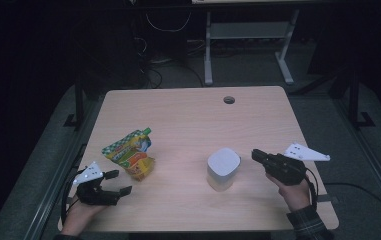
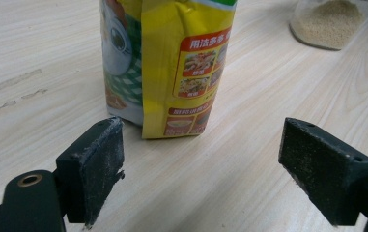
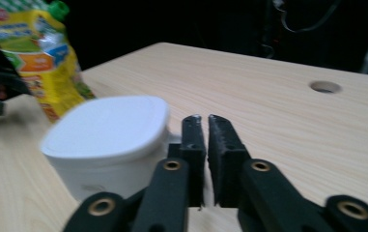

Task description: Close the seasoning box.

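A yellow and green spouted food pouch [image 1: 130, 152] stands on the wooden table [image 1: 188, 115] at the left, and its lower part [image 2: 172, 63] rises just beyond my left jaws. My left gripper [image 1: 118, 182] is open, its jaws wide apart, a short way in front of the pouch. A glass jar with a white square lid [image 1: 223, 168] stands right of centre, and its grain-filled base [image 2: 331, 21] shows in the left gripper view. My right gripper [image 1: 256, 155] is shut with nothing in it, just right of the jar [image 3: 106, 142].
A round cable hole [image 1: 229, 99] sits near the table's far edge, and it appears again as a hole [image 3: 325, 87] in the right gripper view. A white desk frame [image 1: 248, 35] stands on the floor behind the table. Cables lie on the floor.
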Available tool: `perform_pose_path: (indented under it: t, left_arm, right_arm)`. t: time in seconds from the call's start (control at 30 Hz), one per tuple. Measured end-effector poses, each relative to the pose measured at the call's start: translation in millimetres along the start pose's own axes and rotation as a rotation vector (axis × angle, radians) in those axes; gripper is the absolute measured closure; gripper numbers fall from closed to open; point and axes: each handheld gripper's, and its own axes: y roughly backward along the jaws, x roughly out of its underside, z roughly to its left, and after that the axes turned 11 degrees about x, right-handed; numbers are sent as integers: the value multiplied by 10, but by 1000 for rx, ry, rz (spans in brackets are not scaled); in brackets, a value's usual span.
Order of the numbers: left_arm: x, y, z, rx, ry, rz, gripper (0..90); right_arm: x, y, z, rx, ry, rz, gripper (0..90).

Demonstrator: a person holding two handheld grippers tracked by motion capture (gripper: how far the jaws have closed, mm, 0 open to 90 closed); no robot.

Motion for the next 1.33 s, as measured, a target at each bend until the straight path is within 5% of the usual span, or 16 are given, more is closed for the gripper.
perform_pose_path:
  t: [0.37, 0.83, 1.33]
  left_arm:
    - [15, 6, -21, 3, -1, 15, 159]
    - [33, -36, -14, -1, -3, 47, 159]
    - [27, -63, -8, 0, -3, 56, 158]
  right_arm:
    - [178, 47, -56, 110, 42, 92, 497]
    - [496, -12, -186, 130, 14, 206, 207]
    - [518, -40, -175, 120, 29, 210, 163]
